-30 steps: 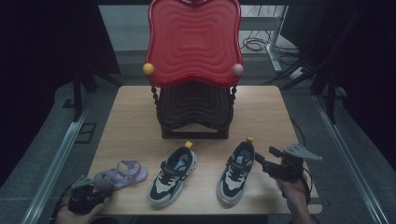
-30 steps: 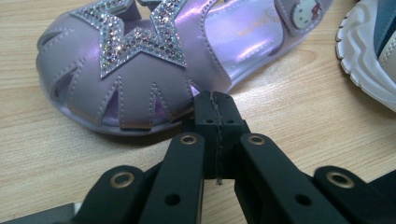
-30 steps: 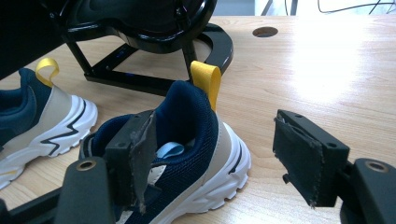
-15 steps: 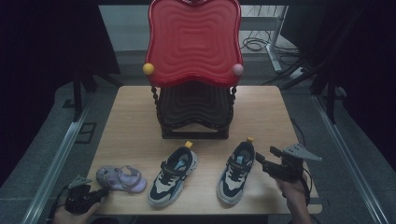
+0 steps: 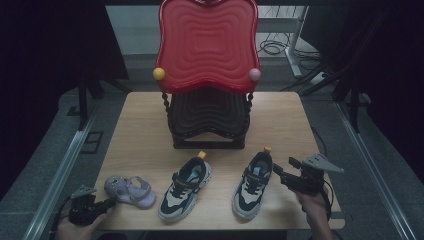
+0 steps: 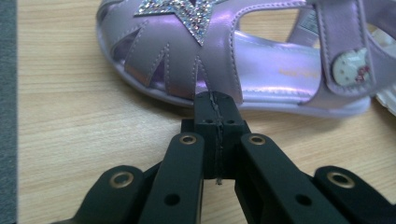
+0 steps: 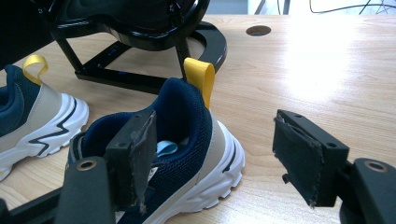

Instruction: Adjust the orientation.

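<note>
The jaws of the left gripper (image 6: 215,123) are pressed tight together, with nothing between them. Their tip sits right at the side of the purple sandal (image 6: 233,51) — the sandal lies at 12 o'clock from it, flat on the wooden table (image 6: 84,116). In the high view the sandal (image 5: 129,190) is at the table's 7 o'clock corner. The jaws of the right gripper (image 7: 224,163) are spread wide. The right sneaker (image 7: 182,154) lies at 10 o'clock — its heel partly between them, no pad pressing.
</note>
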{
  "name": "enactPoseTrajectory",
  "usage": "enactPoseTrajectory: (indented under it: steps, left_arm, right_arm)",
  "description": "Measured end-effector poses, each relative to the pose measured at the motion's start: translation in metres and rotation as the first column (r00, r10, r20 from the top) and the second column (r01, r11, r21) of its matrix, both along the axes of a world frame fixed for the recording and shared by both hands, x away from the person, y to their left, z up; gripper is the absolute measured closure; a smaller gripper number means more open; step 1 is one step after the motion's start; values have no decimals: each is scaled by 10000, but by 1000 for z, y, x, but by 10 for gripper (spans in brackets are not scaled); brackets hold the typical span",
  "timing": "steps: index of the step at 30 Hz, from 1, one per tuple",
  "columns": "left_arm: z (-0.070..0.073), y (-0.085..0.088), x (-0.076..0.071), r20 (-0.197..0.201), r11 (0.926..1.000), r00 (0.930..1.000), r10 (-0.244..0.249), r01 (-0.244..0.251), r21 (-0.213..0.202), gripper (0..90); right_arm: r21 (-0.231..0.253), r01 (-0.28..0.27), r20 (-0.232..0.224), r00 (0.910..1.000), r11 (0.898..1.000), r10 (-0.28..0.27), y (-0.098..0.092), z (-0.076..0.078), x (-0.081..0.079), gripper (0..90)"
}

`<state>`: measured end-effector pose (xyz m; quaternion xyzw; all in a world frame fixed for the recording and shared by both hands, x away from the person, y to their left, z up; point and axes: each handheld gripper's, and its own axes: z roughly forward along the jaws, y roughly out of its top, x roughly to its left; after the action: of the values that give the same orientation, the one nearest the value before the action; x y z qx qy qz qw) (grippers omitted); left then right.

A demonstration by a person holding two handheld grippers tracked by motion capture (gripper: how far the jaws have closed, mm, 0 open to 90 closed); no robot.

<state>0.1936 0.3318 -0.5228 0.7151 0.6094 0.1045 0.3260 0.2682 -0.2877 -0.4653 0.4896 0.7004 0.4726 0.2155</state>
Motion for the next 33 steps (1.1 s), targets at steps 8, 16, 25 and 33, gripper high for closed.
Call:
enactPoseTrajectory:
  steps: [8, 16, 25, 33]
  left_arm:
    - [0, 5, 4, -49, 9997, 9997, 239, -239, 50, 900]
    - [5, 16, 5, 67, 9983, 9983, 574, -574, 75, 899]
    - [7, 21, 22, 62, 9975, 9975, 697, -698, 103, 899]
    - [9, 22, 32, -19, 9980, 9981, 616, -615, 150, 900]
  right_arm:
    - [-10, 31, -21, 10000, 10000, -31, 1, -1, 1, 313]
    - [12, 123, 1, 9999, 9999, -123, -1, -1, 0, 316]
    - [-6, 189, -20, 9998, 9998, -189, 1, -2, 1, 318]
    - [36, 315, -31, 9995, 9995, -315, 0, -3, 1, 319]
